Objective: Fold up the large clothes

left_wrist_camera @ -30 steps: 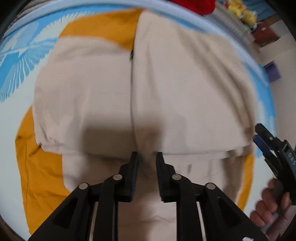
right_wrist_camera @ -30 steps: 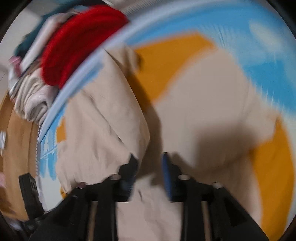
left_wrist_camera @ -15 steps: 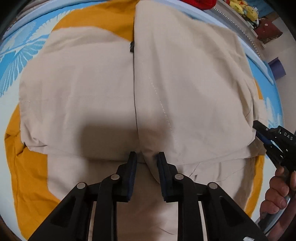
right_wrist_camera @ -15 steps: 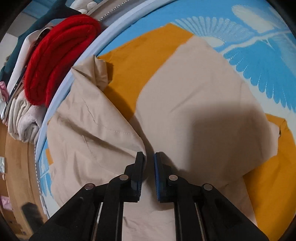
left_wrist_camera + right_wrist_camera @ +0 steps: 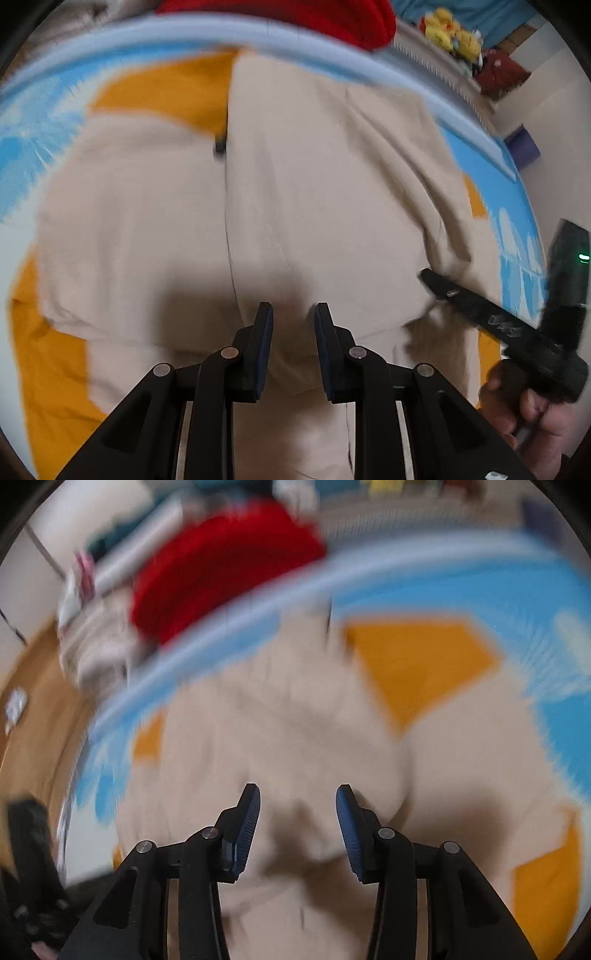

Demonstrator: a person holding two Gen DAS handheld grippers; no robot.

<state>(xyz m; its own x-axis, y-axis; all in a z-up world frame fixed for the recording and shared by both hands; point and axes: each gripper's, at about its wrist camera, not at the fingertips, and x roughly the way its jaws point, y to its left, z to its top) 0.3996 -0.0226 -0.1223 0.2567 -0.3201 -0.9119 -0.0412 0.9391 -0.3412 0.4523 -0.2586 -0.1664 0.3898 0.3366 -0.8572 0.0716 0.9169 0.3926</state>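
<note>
A large beige garment (image 5: 314, 206) lies partly folded on a bed with a blue, white and orange cover (image 5: 162, 92). A seam runs up its middle. My left gripper (image 5: 291, 314) hovers over the garment's near fold, jaws slightly apart, holding nothing. My right gripper (image 5: 295, 797) is open and empty above the beige garment (image 5: 277, 738); this view is blurred. In the left wrist view the right gripper's fingers (image 5: 439, 282) rest at the garment's right edge.
A red folded item (image 5: 314, 14) and other clothes (image 5: 99, 642) lie beyond the bed's far light-blue edge (image 5: 332, 62). Yellow soft toys (image 5: 450, 33) sit at the far right. A wooden floor (image 5: 33, 709) shows left in the right wrist view.
The right gripper has opened and let go of the beige fabric, swinging leftwards. The left gripper has opened slightly and pulled back a little.
</note>
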